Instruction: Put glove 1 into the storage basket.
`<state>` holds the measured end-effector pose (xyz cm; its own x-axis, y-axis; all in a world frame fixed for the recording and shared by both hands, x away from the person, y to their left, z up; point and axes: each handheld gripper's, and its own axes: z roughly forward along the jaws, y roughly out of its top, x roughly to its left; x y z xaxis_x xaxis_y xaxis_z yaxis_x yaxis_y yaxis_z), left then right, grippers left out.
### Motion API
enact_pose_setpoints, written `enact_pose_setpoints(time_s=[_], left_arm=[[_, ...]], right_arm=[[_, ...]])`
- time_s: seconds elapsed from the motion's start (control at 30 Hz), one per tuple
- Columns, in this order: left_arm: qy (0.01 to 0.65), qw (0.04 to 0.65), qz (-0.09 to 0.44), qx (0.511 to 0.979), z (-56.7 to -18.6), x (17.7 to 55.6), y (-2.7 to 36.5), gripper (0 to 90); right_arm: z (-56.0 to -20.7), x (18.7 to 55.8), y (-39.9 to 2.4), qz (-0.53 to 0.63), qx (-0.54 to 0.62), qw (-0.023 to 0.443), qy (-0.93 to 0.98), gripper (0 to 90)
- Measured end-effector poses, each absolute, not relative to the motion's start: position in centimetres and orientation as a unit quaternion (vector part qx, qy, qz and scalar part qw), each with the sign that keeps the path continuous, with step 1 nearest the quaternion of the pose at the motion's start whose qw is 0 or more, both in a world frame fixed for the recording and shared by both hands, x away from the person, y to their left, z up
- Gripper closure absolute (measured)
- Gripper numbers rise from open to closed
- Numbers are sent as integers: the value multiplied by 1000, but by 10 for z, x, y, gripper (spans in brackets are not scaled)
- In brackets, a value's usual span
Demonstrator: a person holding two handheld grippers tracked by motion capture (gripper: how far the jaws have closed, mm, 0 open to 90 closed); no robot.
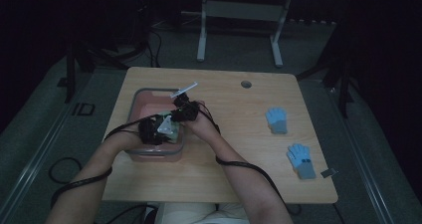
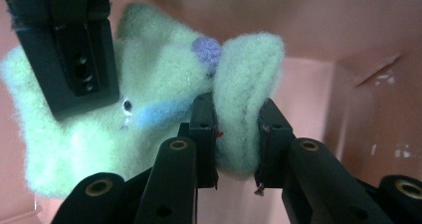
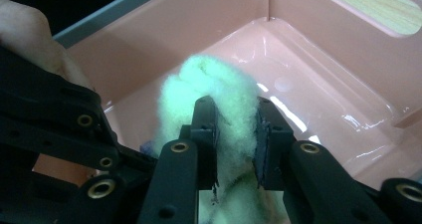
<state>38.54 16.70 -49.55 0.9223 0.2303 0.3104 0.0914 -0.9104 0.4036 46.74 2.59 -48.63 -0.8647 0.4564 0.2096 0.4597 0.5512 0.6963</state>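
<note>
Green glove [image 2: 164, 89]: fuzzy, pale, hangs between both grippers just inside the pink bin [image 3: 318, 69], above its floor. Left gripper [image 2: 238, 134] is clamped narrow on one folded edge; right gripper [image 3: 236, 134] pinches another bunch, close beside it. Farther off on the table [image 1: 224, 169], right side, 2 blue gloves [image 1: 276, 120] lie flat.

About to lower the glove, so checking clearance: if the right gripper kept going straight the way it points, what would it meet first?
Probably the pink bin's floor. The right gripper is shut on the pale green glove, pointing down into the bin; depth is unclear.
</note>
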Motion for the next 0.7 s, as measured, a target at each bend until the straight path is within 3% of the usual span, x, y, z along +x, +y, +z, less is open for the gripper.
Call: enact_pose_setpoints(time_s=[0.37, 0.47, 0.67, 0.7], left_arm=[[68, 172, 145, 972, -507, 396, 162, 725], [99, 173, 130, 971, -505, 399, 160, 658], [145, 183, 138, 962, -491, 398, 159, 359], [148, 190, 140, 960, -486, 397, 161, 342]], right_arm=[[-477, 465, 8, -431, -285, -10, -856, 619], [-469, 461, -1, -441, -279, -21, -853, 576], [-461, 452, -17, -447, -268, -29, -853, 506], [-460, 450, -21, -449, -266, -29, -853, 503]])
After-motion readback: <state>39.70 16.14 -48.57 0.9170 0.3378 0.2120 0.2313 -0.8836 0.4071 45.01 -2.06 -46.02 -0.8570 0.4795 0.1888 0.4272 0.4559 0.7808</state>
